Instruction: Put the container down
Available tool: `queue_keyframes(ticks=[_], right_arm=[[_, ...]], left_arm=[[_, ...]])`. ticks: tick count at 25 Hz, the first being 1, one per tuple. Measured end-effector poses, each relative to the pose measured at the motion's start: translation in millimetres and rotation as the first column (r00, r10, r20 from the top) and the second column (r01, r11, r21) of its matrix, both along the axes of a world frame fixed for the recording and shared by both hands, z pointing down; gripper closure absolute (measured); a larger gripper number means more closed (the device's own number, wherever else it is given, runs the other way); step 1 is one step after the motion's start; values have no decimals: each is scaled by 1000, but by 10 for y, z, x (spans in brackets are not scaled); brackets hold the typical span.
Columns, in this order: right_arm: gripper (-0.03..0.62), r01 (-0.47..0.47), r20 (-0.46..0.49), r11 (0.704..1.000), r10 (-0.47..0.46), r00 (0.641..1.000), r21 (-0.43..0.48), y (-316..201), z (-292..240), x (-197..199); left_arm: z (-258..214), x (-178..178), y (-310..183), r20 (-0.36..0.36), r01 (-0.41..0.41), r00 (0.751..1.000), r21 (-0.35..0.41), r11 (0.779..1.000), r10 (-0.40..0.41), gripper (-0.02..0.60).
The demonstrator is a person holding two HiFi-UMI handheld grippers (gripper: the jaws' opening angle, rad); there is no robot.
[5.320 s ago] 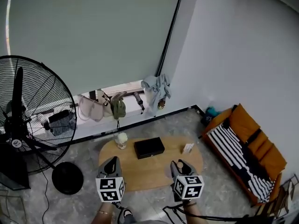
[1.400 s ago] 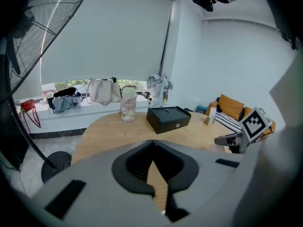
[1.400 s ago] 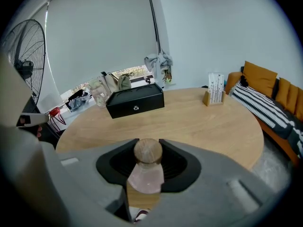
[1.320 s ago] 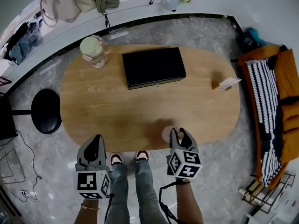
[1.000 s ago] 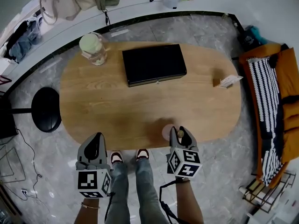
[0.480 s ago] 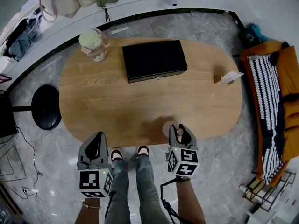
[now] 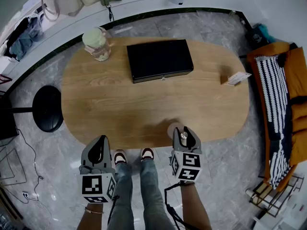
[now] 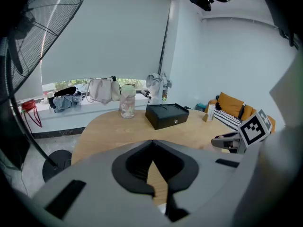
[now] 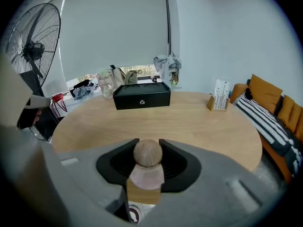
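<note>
Right gripper view shows my right tongs (image 9: pixel 147 146) clenched on the container (image 9: pixel 147 174), the pads pressing its pinkish body below the wooden ball stopper (image 9: pixel 147 153). I judge it is carried but not yet set down. Next I must lower it until its base meets the desk (image 9: pixel 189 122), then release. Only the head view shows the container hanging at the desk's near edge, with my left tongs (image 7: pixel 98 148) off the desk. The left gripper view shows those closed and empty.
</note>
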State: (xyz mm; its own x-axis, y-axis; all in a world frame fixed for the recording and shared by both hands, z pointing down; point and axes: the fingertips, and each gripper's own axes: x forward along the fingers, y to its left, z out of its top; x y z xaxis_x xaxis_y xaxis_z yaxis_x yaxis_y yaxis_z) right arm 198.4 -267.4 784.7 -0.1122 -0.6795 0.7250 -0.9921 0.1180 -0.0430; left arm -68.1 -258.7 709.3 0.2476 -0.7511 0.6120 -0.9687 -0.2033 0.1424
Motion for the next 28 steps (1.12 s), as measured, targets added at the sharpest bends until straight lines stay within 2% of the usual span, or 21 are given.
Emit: queue_keyframes(ticks=[20, 28], right_arm=[[461, -16, -16, 1000, 16, 1000, 7, -15, 10, 4], [434, -6, -22, 1000, 6, 1000, 7, -68, -65, -18]], left_arm=[[-7, -51, 3, -2, 8, 1000, 0, 1000, -8, 584], [-16, -102, 25, -7, 9, 1000, -1, 1000, -9, 584]])
